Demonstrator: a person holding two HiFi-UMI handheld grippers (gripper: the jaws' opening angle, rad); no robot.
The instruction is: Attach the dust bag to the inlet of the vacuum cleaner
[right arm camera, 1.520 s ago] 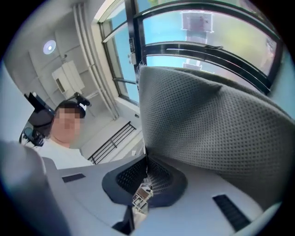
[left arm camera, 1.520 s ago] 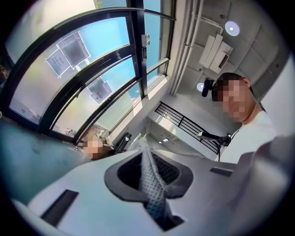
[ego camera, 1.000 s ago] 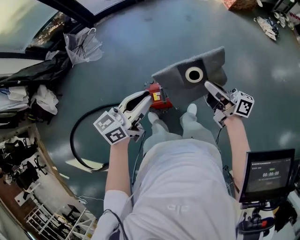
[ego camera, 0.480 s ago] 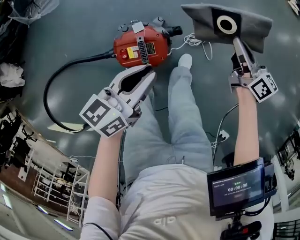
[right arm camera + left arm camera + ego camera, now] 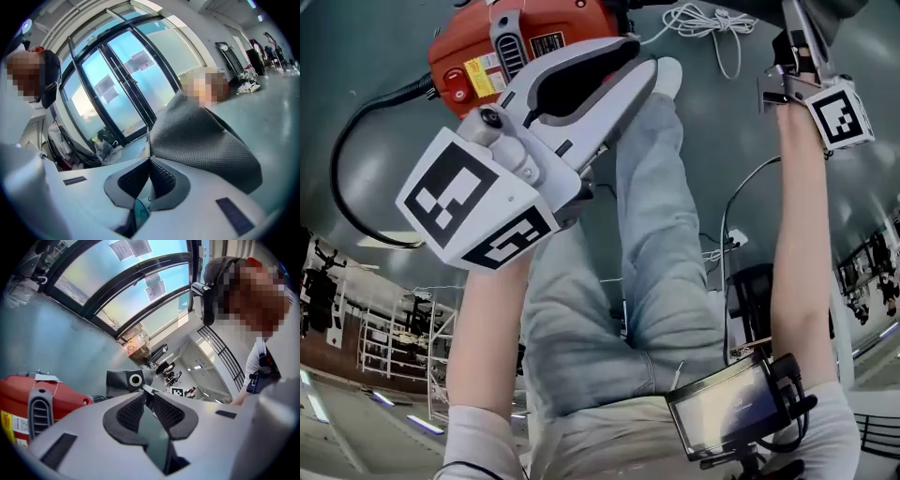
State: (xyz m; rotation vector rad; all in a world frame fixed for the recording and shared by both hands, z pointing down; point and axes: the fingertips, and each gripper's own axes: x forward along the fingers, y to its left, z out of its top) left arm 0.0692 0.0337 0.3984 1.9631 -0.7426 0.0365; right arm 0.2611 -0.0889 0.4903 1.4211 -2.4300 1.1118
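The right gripper has its jaws pinched on the thin edge of the grey dust bag, held at 1 o'clock in the head view. The red vacuum cleaner lies apart from it at 11 o'clock. The left gripper points past the cleaner, and its jaws appear pressed together on nothing.

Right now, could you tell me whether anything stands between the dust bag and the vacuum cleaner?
Nothing solid is visible. In the left gripper view the dust bag, held in the right claw, sits just past the vacuum cleaner with a clear gap between. Only a loose white cord lies on the floor there.
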